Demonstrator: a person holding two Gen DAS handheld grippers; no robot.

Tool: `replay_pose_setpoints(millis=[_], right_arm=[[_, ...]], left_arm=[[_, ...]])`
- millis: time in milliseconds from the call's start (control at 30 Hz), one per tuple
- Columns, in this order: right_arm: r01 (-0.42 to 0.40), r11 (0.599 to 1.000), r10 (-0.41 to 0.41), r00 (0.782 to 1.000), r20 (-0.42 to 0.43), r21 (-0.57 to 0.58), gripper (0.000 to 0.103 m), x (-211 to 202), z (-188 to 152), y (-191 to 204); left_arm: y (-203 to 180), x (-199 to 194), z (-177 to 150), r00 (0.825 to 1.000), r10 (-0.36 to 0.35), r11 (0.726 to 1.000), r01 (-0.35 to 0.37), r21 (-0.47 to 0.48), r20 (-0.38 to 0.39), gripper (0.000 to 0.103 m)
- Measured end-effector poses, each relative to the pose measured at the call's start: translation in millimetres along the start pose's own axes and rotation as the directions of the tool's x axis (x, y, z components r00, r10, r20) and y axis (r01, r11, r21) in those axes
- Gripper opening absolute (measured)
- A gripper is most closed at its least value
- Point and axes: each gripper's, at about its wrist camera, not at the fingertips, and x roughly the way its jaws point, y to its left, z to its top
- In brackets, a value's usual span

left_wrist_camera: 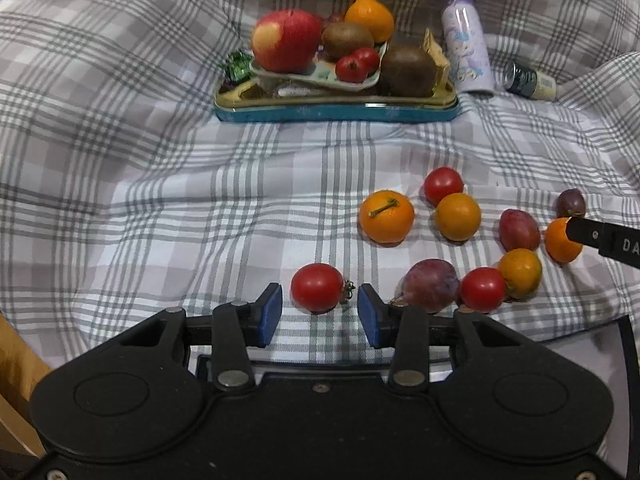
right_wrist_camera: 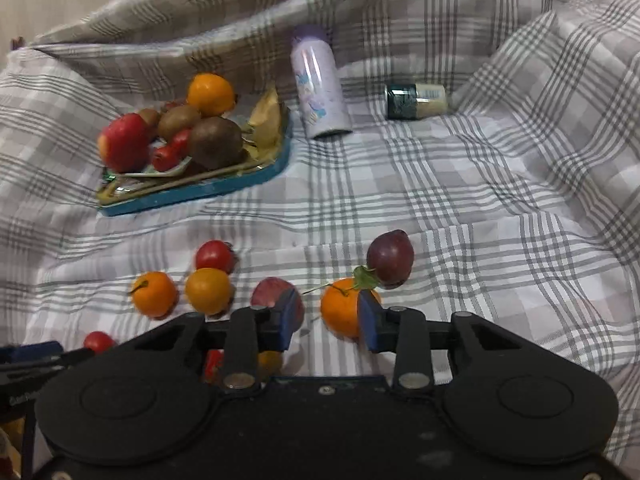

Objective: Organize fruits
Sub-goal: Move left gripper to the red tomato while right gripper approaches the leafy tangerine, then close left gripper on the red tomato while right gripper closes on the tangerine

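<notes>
1. The left tongs (left_wrist_camera: pixel 320 312) are wide apart and hold nothing. A red tomato (left_wrist_camera: pixel 317 287) lies on the checked cloth (left_wrist_camera: pixel 160 200) just in front of the gap between the two blue pads (left_wrist_camera: pixel 269 312). I cannot tell if a pad touches it.
2. To the right of this tomato, in the left wrist view, a purple plum (left_wrist_camera: pixel 432 285), another red tomato (left_wrist_camera: pixel 483 289) and a yellow-orange fruit (left_wrist_camera: pixel 520 273) lie in a row and touch each other.
3. Farther from the camera there is an orange with a stem (left_wrist_camera: pixel 386 217), and beside it a yellow-orange ball (left_wrist_camera: pixel 458 217) which touches a third red tomato (left_wrist_camera: pixel 443 185).
4. The right tongs (right_wrist_camera: pixel 328 322) are also apart. A small orange with a leaf (right_wrist_camera: pixel 340 312) sits between the pads (right_wrist_camera: pixel 368 326), against the right pad. The left pad does not touch it, so it is not gripped.
5. A dark plum (right_wrist_camera: pixel 390 258) lies just behind this orange, and a reddish plum (right_wrist_camera: pixel 268 292) lies partly behind the left pad.
6. At the back, a blue tray (left_wrist_camera: pixel 336 113) stands on the cloth. On it a pale plate carries a big red apple (left_wrist_camera: pixel 286 40), a kiwi (left_wrist_camera: pixel 347 39), an orange (left_wrist_camera: pixel 370 18) and two small tomatoes. A large brown fruit (left_wrist_camera: pixel 408 72) is on the tray beside the plate.
7. To the right of the tray, a lilac bottle (left_wrist_camera: pixel 466 46) stands, and a small jar (left_wrist_camera: pixel 528 80) lies on its side.
</notes>
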Motion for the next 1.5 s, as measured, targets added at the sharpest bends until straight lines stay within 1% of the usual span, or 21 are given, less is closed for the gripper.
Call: replay_pose_setpoints(millis=[133, 233, 333, 400, 633, 867, 900, 967, 1033, 1100, 1200, 1367, 1433, 1500], right_arm=[[0.056, 0.998, -0.056, 0.998, -0.010, -0.019, 0.036, 16, 5, 1], [0.052, 0.998, -0.053, 0.998, -0.041, -0.024, 0.048, 25, 7, 2], [0.065, 0.997, -0.067, 0.996, -0.058, -0.036, 0.051, 31, 5, 3], [0.077, 0.996, -0.079, 0.994, -0.070, -0.037, 0.054, 35, 3, 3], [0.085, 0.995, -0.090, 0.989, -0.115, -0.047, 0.055, 50, 0, 1], [0.105, 0.991, -0.112, 0.989, -0.099, -0.078, 0.054, 55, -2, 6], [0.108, 0.991, -0.116, 0.988, -0.100, -0.079, 0.053, 56, -1, 7], [0.120, 0.989, -0.128, 0.988, -0.091, -0.088, 0.042, 55, -1, 8], [0.125, 0.988, -0.133, 0.987, -0.088, -0.088, 0.042, 54, 0, 8], [0.127, 0.989, -0.134, 0.987, -0.090, -0.077, 0.042, 52, 1, 6], [0.131, 0.990, -0.135, 0.988, -0.071, -0.060, 0.042, 42, 4, 3], [0.114, 0.993, -0.114, 0.993, -0.016, -0.040, 0.042, 8, 10, 1], [0.095, 0.995, -0.095, 0.995, 0.000, -0.036, 0.042, -9, 9, 1], [0.082, 0.996, -0.082, 0.997, 0.014, -0.039, 0.042, -25, 6, 3]], left_arm=[[2, 11, 3, 1.000, 0.006, 1.000, -0.006, 0.001, -0.027, 0.049], [5, 18, 3, 0.999, 0.004, 1.000, -0.005, -0.012, -0.048, 0.049], [6, 25, 4, 0.998, -0.009, 1.000, 0.008, -0.017, -0.066, 0.050], [5, 28, 4, 0.997, -0.013, 1.000, 0.012, -0.012, -0.070, 0.050], [2, 40, 5, 0.996, -0.012, 1.000, 0.012, -0.005, -0.084, 0.051], [0, 44, 8, 0.998, -0.005, 1.000, 0.006, 0.004, -0.067, 0.050], [1, 45, 9, 0.998, -0.009, 1.000, 0.009, 0.002, -0.063, 0.049], [2, 44, 9, 0.999, -0.015, 1.000, 0.014, -0.008, -0.050, 0.043], [4, 44, 9, 0.999, -0.024, 1.000, 0.024, -0.016, -0.044, 0.042], [8, 42, 11, 0.999, -0.038, 0.999, 0.037, -0.029, -0.037, 0.041], [10, 30, 13, 1.000, -0.028, 0.999, 0.028, -0.032, -0.006, 0.041], [16, -3, 19, 0.998, -0.026, 0.999, 0.029, -0.044, 0.054, 0.041], [16, -17, 18, 0.997, -0.017, 0.999, 0.019, -0.035, 0.071, 0.041], [17, -32, 15, 0.996, -0.025, 0.999, 0.028, -0.034, 0.085, 0.041]])
